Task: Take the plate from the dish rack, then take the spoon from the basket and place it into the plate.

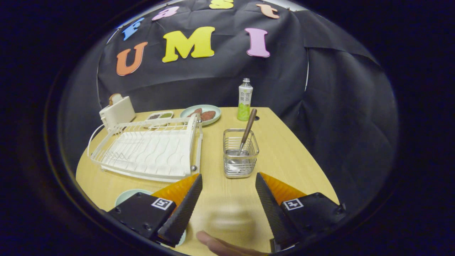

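Gripper (228, 183) at bottom centre, jaws wide apart w/ nothing between them, bare table (284, 149) under the gap. Wire basket (240, 153) just ahead of the fingers, centre frame, spoon (247, 131) standing in it, handle leaning up-right. Dish rack (149, 149) centre-left — no plate in it. Pale green plate (127, 196) lies flat at lower left, partly hidden by the left finger. Bottle (245, 100) and a food plate (201, 114) beyond, near the far table edge. Fingertip of a hand (220, 245) at bottom centre.
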{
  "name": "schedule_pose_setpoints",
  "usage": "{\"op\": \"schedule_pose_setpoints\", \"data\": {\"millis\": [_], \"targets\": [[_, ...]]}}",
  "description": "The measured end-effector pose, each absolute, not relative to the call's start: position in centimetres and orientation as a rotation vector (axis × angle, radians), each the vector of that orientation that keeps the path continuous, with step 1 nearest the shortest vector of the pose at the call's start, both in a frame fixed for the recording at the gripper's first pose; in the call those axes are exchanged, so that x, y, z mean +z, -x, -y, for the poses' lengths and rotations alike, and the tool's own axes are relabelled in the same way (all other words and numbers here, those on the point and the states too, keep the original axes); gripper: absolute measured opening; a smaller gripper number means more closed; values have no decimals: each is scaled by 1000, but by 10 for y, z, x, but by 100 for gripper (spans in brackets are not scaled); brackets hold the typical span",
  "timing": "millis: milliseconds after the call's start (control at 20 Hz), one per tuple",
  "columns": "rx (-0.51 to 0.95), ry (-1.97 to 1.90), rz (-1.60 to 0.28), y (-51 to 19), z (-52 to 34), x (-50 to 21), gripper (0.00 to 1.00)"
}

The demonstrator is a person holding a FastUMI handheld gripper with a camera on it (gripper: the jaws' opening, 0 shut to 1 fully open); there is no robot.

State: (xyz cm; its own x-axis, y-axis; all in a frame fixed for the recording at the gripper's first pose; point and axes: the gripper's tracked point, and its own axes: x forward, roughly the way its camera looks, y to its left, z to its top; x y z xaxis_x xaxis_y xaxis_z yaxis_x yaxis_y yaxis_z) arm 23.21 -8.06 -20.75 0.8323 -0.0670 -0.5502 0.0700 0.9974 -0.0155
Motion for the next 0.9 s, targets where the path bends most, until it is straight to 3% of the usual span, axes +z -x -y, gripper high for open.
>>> {"op": "schedule_pose_setpoints", "data": {"millis": [300,550,900], "targets": [[-63,18,-419,-304,102,-172,97],[-63,-96,-322,-365,130,-186,97],[13,-181,-323,-412,127,-204,90]]}}
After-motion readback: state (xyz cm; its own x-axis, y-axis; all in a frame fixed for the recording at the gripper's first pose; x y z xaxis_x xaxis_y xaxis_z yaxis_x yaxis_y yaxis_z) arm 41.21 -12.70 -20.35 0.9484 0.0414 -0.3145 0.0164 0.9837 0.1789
